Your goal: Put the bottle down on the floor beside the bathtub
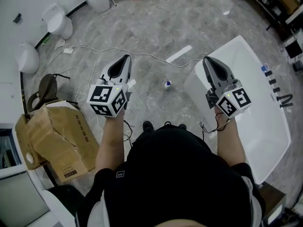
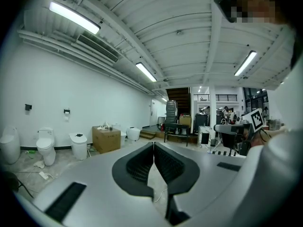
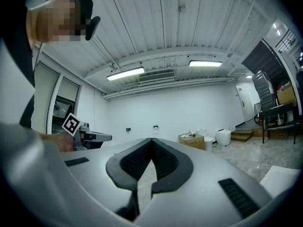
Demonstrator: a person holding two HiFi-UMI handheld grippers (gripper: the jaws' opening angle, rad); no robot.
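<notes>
A small white bottle with a blue part (image 1: 167, 84) stands on the grey marbled floor, just left of the white bathtub (image 1: 258, 112). My left gripper (image 1: 126, 57) is held in the air to the left of the bottle, shut and empty. My right gripper (image 1: 206, 59) hovers over the bathtub's near-left corner, also shut with nothing in it. In the left gripper view the left gripper (image 2: 154, 144) has its dark pads touching, with only the room beyond. The right gripper view shows the right gripper (image 3: 152, 140) with its pads closed together too.
A torn cardboard box (image 1: 57, 141) and a dark chair (image 1: 47, 86) sit at the left. Toilets (image 1: 59, 22) line the far left wall. A white cable (image 1: 118, 51) and a white strip (image 1: 179, 54) lie on the floor beyond the bottle. My shoes (image 1: 148, 125) stand close to it.
</notes>
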